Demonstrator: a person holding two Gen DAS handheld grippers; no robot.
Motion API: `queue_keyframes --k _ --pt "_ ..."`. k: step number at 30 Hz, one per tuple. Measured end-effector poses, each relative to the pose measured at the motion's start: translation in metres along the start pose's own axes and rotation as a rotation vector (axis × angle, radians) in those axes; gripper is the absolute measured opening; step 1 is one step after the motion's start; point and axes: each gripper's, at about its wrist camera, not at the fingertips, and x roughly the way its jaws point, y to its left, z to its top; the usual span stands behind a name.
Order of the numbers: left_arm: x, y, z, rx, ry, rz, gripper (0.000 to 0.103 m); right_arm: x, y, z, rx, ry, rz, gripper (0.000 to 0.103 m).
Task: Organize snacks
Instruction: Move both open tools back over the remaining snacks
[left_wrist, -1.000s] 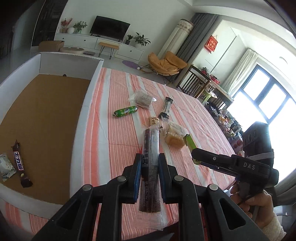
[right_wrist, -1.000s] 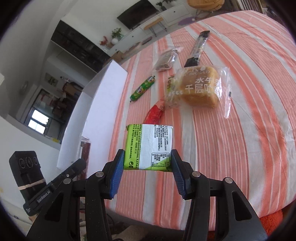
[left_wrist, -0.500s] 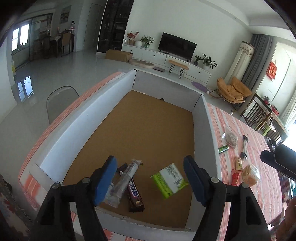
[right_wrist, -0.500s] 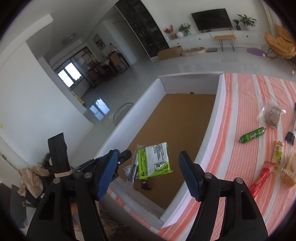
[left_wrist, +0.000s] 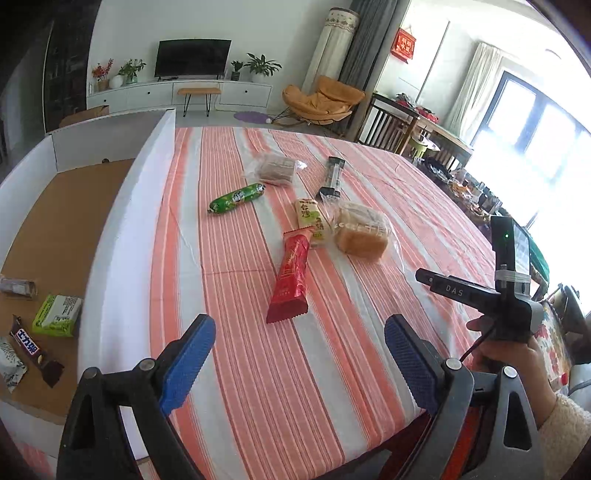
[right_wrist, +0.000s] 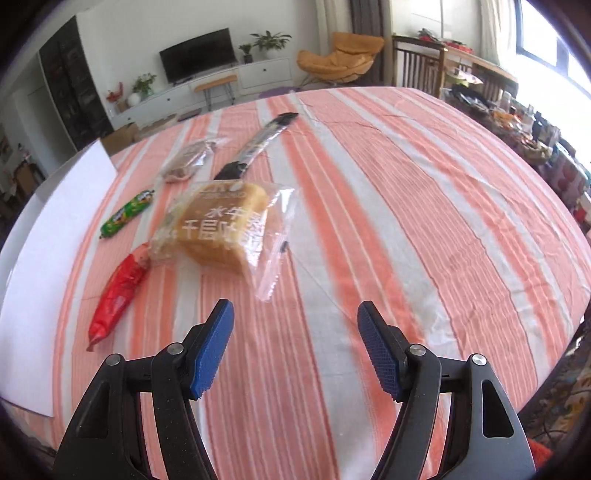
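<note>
Six snacks lie mid-table on the striped cloth (left_wrist: 258, 369): the red packet (left_wrist: 290, 275) nearest, the bread (right_wrist: 225, 229) just right of it. My left gripper (left_wrist: 299, 349) and right gripper (right_wrist: 295, 345) hover wide open, empty. Box (left_wrist: 122, 206) at left.

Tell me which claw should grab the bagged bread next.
Right. The right claw is open and aimed near the bagged bread; the left claw, also open, faces the red packet, with the bread farther off.

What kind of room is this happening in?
Most likely a home living room: a television on a low white cabinet, an orange lounge chair, and potted plants beyond the striped tablecloth.
</note>
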Motion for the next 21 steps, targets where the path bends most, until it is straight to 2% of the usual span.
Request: queue_keyframes --k 2,4,6,8,15,21 --pt "0.026 -0.011 -0.005 0.039 0.038 0.034 0.092 0.013 -0.009 0.005 0.056 0.042 -0.020 0.073" --pt "0.043 -0.017 -0.011 0.080 0.056 0.090 0.092 0.018 -0.008 0.005 0.035 0.040 -0.063 0.072" --pt "0.051 -0.013 -0.017 0.084 0.065 0.124 0.092 0.029 0.000 0.002 -0.001 0.060 -0.124 0.072" --pt "0.055 -0.005 -0.024 0.063 0.068 0.136 0.092 0.027 0.000 0.000 0.000 0.033 -0.143 0.075" --pt "0.079 0.003 -0.033 0.113 0.091 0.237 0.093 0.032 -0.012 -0.002 0.056 0.043 -0.118 0.082" --pt "0.079 0.006 -0.030 0.098 0.070 0.248 0.099 0.032 -0.011 -0.002 0.055 0.046 -0.116 0.084"
